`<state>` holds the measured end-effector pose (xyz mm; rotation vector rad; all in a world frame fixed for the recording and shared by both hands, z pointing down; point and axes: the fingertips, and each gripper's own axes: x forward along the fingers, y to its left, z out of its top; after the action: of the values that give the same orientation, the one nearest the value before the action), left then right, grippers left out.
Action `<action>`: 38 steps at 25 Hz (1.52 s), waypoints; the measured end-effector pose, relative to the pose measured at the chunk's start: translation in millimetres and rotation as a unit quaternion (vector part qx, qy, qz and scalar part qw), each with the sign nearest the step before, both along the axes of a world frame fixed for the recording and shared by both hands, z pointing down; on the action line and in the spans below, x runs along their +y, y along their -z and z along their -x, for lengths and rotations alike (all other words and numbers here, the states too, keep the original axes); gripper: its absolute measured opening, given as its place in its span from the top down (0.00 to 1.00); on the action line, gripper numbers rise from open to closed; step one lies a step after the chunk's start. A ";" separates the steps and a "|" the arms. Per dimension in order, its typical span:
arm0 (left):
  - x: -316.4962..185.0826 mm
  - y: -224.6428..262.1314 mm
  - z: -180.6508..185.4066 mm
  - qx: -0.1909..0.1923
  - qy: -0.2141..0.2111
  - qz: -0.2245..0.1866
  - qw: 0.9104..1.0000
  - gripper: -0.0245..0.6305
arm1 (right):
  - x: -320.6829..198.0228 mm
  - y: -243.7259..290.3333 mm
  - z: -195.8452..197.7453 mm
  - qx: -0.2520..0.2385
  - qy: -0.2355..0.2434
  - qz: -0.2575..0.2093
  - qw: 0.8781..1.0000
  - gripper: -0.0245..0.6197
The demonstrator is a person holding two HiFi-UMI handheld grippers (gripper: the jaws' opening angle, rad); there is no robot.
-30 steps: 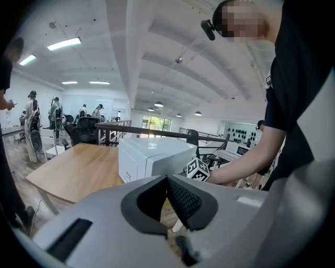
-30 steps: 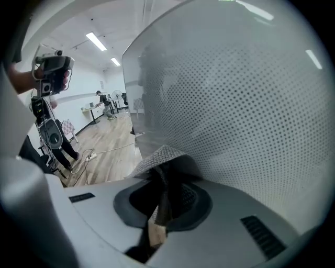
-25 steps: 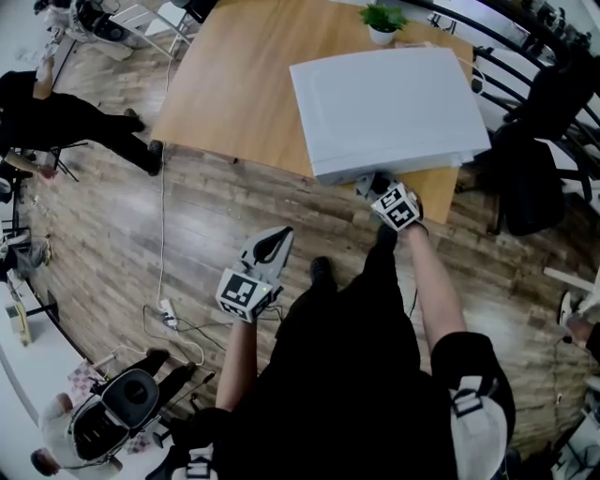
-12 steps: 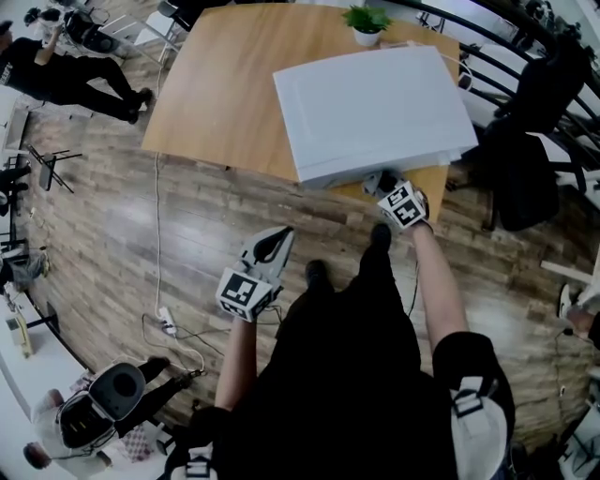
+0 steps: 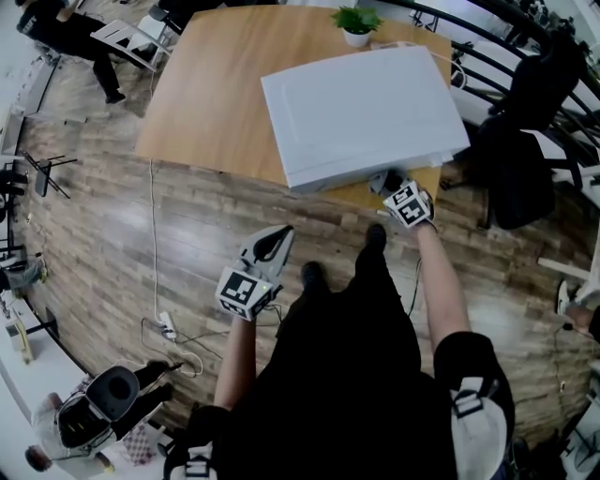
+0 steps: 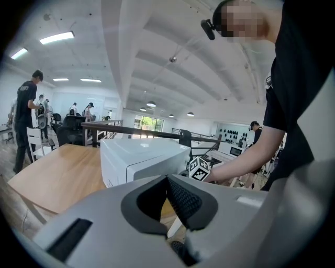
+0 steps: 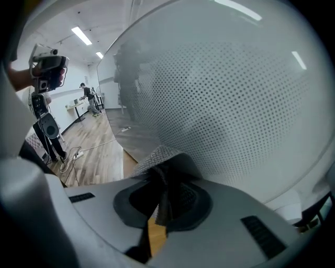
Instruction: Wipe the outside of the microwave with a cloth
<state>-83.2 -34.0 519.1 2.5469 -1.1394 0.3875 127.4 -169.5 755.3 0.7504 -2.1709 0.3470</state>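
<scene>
**Microwave wipe: door front under way**

Microwave [image 5: 361, 112] is set on the table [image 5: 211, 89]. Cloth [image 7: 163, 157] is clamped in the right gripper [image 7: 166, 196], against the dotted door. Left gripper [image 5: 269, 246] is held aside, jaws together, empty. Top and sides are judged outstanding.

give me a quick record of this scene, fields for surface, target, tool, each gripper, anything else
surface: wooden table
target: white microwave, at the table's near edge
tool: grey cloth, close against the microwave's dotted door glass
right gripper: shut on the cloth, at the microwave's front
left gripper: jaws together, nothing between them, out over the wood floor, apart from the table
other: potted plant on the table behind the microwave
</scene>
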 end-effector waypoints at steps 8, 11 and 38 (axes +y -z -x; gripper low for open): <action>-7.4 -0.7 -11.4 0.004 -0.002 -0.004 1.000 0.96 | -6.5 -2.0 -25.9 0.008 -0.016 0.001 1.000 0.93; -9.4 -2.4 -16.7 0.004 -0.005 0.004 1.000 0.96 | -10.3 -2.3 -37.4 0.014 -0.024 0.002 1.000 0.93; -20.0 -10.6 -31.8 -0.002 -0.003 0.030 1.000 0.96 | -44.0 -8.7 -102.5 0.026 -0.092 -0.025 0.995 0.93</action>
<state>-51.4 -54.0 529.8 2.4998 -1.1060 0.4224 229.9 -213.5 764.0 0.9819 -2.0739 0.3638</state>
